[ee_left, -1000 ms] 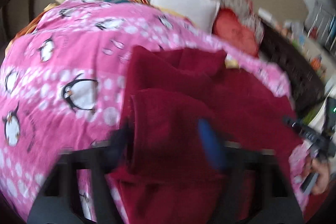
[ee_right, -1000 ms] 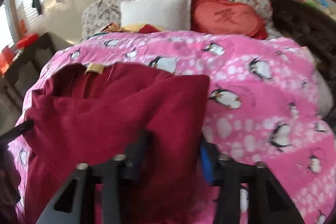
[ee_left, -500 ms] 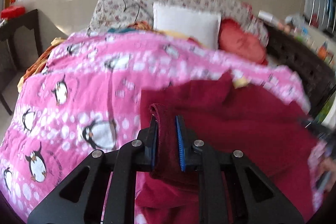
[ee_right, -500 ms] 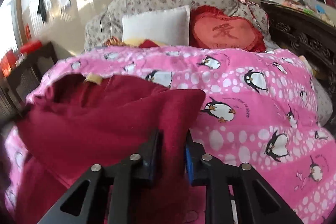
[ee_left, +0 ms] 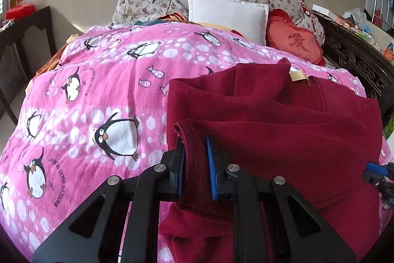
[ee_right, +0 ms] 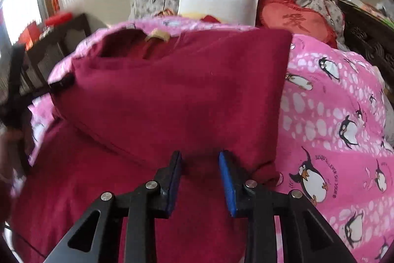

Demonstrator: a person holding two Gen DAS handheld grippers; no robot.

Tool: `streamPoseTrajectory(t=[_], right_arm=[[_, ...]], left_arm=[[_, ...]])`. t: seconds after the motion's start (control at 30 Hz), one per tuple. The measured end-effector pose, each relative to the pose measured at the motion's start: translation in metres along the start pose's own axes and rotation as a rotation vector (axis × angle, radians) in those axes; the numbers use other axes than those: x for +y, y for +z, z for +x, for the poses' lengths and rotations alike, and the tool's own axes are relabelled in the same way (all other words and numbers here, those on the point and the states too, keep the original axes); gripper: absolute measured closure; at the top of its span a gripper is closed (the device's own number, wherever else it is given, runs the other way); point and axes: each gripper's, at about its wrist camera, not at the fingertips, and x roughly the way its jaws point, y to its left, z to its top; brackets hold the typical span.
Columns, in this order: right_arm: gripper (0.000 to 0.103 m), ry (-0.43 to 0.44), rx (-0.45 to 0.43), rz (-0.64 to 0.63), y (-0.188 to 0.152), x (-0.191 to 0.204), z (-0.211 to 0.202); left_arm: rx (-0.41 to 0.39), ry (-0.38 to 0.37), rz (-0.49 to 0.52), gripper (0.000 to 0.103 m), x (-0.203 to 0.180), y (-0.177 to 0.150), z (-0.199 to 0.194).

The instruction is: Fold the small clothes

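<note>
Left tongs [ee_left: 195, 164] now clamped on maroon fleece garment [ee_left: 283, 134] hem, right tongs [ee_right: 200, 179] just easing apart off it; garment half-folded on penguin blanket [ee_left: 98, 90].

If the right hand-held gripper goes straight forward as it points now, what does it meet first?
Most likely the dark red garment: its folded layer lies directly ahead of the right hand-held gripper, and red cloth already sits between the jaws. Depth is unclear.
</note>
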Motion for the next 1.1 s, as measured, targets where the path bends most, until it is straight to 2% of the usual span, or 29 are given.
streamPoseTrajectory(t=[0.07, 0.13, 0.2, 0.23, 0.27, 0.3, 0.37, 0.43, 0.5, 0.6, 0.67, 0.77, 0.87, 0.97, 1.0, 1.1], right_arm=[[0.073, 0.033, -0.052, 0.030, 0.006, -0.001, -0.017], [0.073, 0.022, -0.102, 0.030, 0.016, 0.001, -0.028], [0.073, -0.016, -0.126, 0.012, 0.027, 0.005, -0.029], [0.073, -0.024, -0.124, 0.013, 0.030, 0.005, -0.027], [0.073, -0.035, -0.117, 0.021, 0.035, 0.004, -0.021], [0.073, -0.050, -0.104, 0.022, 0.040, 0.001, -0.013], [0.073, -0.103, -0.068, 0.012, 0.043, -0.002, 0.003], [0.072, -0.131, -0.049, 0.010, 0.044, -0.006, 0.018], [0.072, -0.124, -0.077, 0.030, 0.047, -0.013, 0.019], [0.072, -0.076, -0.076, 0.086, 0.045, -0.019, 0.003], [0.072, -0.080, -0.074, 0.080, 0.036, -0.015, -0.014], [0.067, -0.121, -0.057, 0.040, 0.014, -0.009, -0.028], [0.064, -0.175, -0.002, 0.033, -0.003, -0.012, -0.010], [0.064, -0.206, -0.011, 0.009, -0.002, -0.006, -0.012], [0.064, -0.193, -0.024, 0.023, 0.000, -0.005, -0.020], [0.064, -0.059, -0.106, 0.065, 0.010, 0.008, -0.050]], left_arm=[[0.006, -0.003, -0.002, 0.087, 0.002, 0.001, -0.001], [0.007, -0.008, -0.018, 0.086, 0.004, 0.000, -0.010], [-0.004, -0.014, -0.028, 0.074, 0.005, -0.002, -0.021], [-0.011, -0.015, -0.028, 0.059, 0.004, -0.004, -0.026], [-0.022, -0.019, -0.026, 0.050, 0.002, -0.007, -0.032], [-0.034, -0.022, -0.021, 0.047, 0.000, -0.010, -0.037], [-0.043, -0.015, -0.001, 0.046, -0.006, -0.017, -0.042], [-0.014, 0.014, 0.012, 0.044, -0.010, -0.020, -0.034], [0.058, 0.045, 0.012, 0.044, -0.011, -0.024, -0.013], [0.137, 0.008, -0.039, 0.042, -0.001, -0.029, 0.009], [0.139, -0.034, -0.099, 0.042, 0.009, -0.030, 0.004], [0.133, -0.032, -0.114, 0.042, 0.014, -0.032, -0.009], [0.117, -0.019, -0.101, 0.042, 0.012, -0.040, -0.023], [0.122, -0.017, -0.098, 0.042, 0.010, -0.049, -0.040], [0.123, -0.015, -0.093, 0.042, 0.010, -0.053, -0.048], [0.103, -0.010, -0.085, 0.042, 0.011, -0.063, -0.068]])
